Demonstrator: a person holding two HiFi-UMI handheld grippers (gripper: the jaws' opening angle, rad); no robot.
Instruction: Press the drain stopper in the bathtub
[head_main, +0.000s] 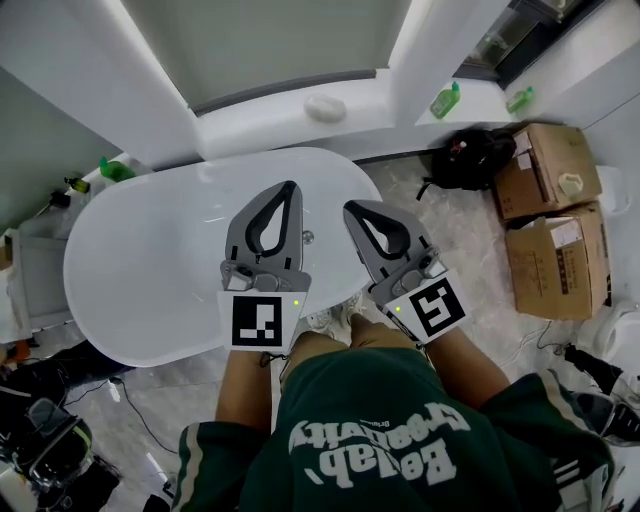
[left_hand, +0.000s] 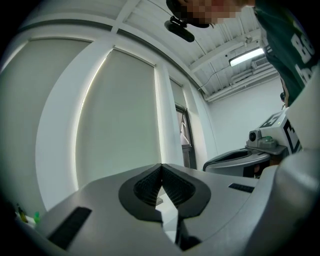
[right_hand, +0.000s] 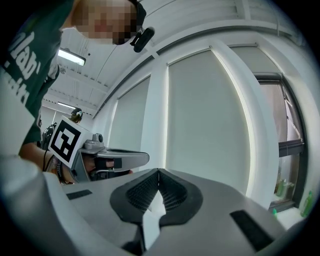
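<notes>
Standing, with left forearm (head_main: 244, 385) and right forearm (head_main: 467, 362) stretched forward side by side. Left gripper (head_main: 291, 187) held level, pointing ahead and slightly inward, jaws closed tip to tip with nothing between. Right gripper (head_main: 349, 207) likewise level, angled more strongly inward toward its neighbour, jaws pressed together and empty. Marker cubes (head_main: 262, 320) facing up, just ahead of the wrists. Gripper tips near each other, not touching.

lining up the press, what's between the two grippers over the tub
In the head view, the drain stopper shows in the gap between the left gripper and right gripper, on the white bathtub floor; nothing else there.
</notes>
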